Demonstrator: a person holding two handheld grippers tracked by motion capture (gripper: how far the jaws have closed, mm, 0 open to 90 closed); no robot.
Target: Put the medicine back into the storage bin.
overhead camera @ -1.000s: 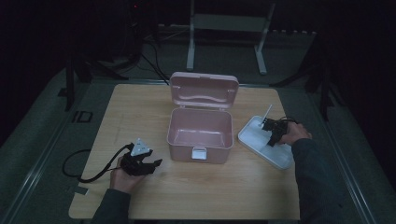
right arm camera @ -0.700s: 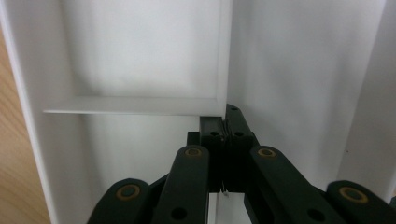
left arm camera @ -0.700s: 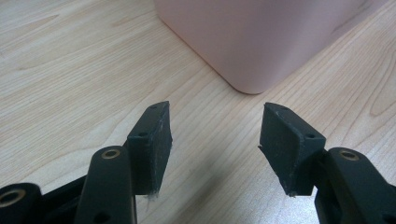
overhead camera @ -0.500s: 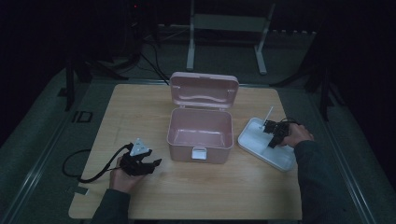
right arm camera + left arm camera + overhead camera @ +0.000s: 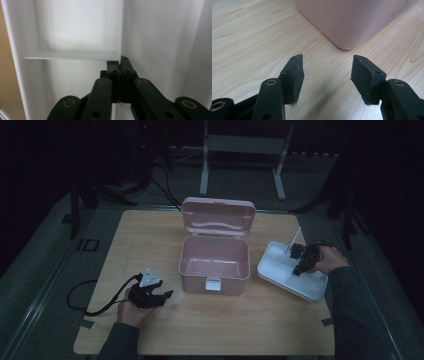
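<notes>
White plastic tray point(image 5: 75, 55), square-walled, pinched at its divider by right claw point(image 5: 121, 72); left claw point(image 5: 327, 75) released.

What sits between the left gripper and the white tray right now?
The open pink box stands between the left gripper and the white tray, as the high view shows; bare tabletop either side.

The left hand point(image 5: 131, 312) comes in from the bottom and holds the black left gripper point(image 5: 159, 297) low and level, with a grey three-cornered plate on top. Its two jaws stand wide apart with nothing between them. The right hand point(image 5: 331, 261) holds the black right gripper point(image 5: 298, 265) tipped downward. Its jaws are pressed tight together.
</notes>
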